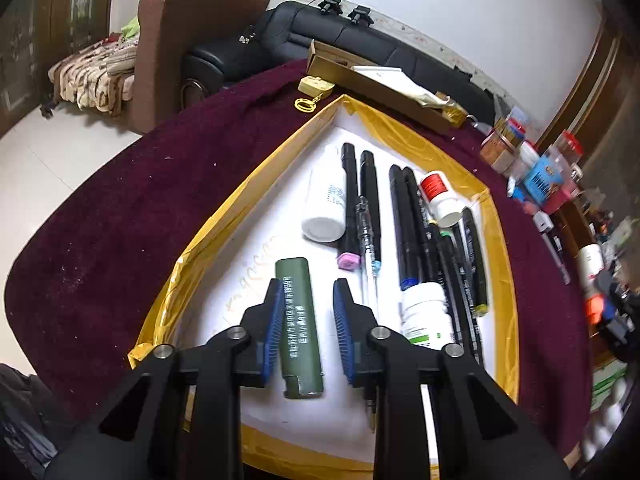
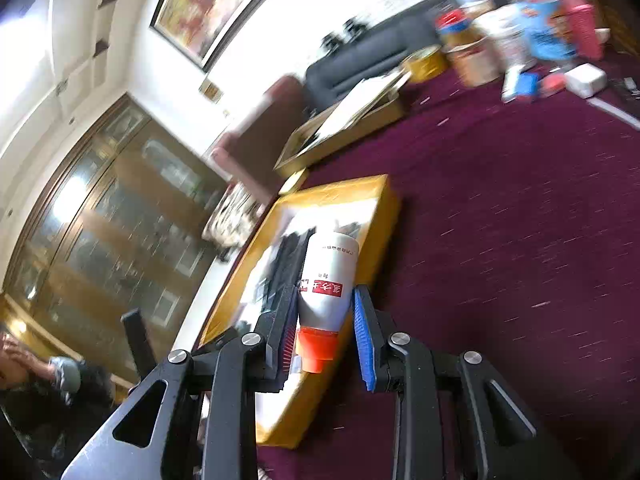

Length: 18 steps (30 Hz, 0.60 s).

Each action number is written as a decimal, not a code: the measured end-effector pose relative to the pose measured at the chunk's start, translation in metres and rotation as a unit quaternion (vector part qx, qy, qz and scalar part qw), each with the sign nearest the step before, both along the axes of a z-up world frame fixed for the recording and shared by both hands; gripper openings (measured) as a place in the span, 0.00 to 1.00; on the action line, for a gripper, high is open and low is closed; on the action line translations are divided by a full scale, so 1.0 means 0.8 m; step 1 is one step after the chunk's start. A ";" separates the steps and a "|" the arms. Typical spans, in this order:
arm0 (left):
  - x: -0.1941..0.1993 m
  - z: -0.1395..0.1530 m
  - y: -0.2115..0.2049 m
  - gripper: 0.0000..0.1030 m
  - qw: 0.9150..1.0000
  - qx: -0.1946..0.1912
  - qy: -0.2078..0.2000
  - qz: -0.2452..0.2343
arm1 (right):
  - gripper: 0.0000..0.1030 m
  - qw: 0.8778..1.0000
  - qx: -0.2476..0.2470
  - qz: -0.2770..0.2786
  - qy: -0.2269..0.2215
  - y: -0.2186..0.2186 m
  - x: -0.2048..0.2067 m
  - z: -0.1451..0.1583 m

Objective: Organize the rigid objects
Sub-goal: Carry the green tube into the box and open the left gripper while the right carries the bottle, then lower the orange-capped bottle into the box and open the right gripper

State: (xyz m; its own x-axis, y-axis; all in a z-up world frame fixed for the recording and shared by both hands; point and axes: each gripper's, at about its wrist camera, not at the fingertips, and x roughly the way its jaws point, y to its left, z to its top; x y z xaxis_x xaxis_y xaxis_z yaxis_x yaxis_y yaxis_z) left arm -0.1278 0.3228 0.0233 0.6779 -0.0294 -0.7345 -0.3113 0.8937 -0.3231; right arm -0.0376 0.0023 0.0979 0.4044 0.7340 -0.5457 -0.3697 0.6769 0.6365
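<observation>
here, the left claw (image 1: 306,292) is hanging released around the green lighter (image 1: 299,326) lying in the yellow tray (image 1: 224,216), while the right claw (image 2: 325,304) is clenching a white bottle (image 2: 328,280) above the counter (image 2: 500,240).

Room: white walls (image 1: 460,12), pale tiled floor (image 1: 48,160), brown armchair (image 1: 176,40), black sofa (image 1: 360,44), framed painting (image 2: 208,4), glass-fronted cabinet (image 2: 112,216).

My left gripper (image 1: 306,312) points down, its jaws a little apart and gripping nothing. My right gripper (image 2: 326,320) squeezes tight.
</observation>
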 end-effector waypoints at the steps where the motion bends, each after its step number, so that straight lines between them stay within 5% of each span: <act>1: -0.004 0.003 0.001 0.26 1.000 -0.004 -0.005 0.000 | 0.24 1.000 0.000 0.009 0.004 0.011 0.001 -0.003; 7: -0.038 0.025 0.021 0.55 0.998 -0.037 -0.052 0.023 | 0.24 0.997 -0.013 0.075 0.027 0.103 -0.012 -0.023; 18: -0.073 0.036 0.066 0.58 0.992 -0.068 -0.092 0.061 | 0.24 0.986 -0.059 0.148 0.049 0.235 -0.025 -0.057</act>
State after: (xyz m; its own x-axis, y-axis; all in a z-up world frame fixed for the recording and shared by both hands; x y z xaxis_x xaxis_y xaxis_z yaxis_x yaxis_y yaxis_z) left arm -0.1860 0.3754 0.0523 0.8042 -0.0285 -0.5937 -0.3400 0.7973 -0.4988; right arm -0.0576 0.1900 0.0519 0.1224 0.7406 -0.6607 -0.5028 0.6202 0.6021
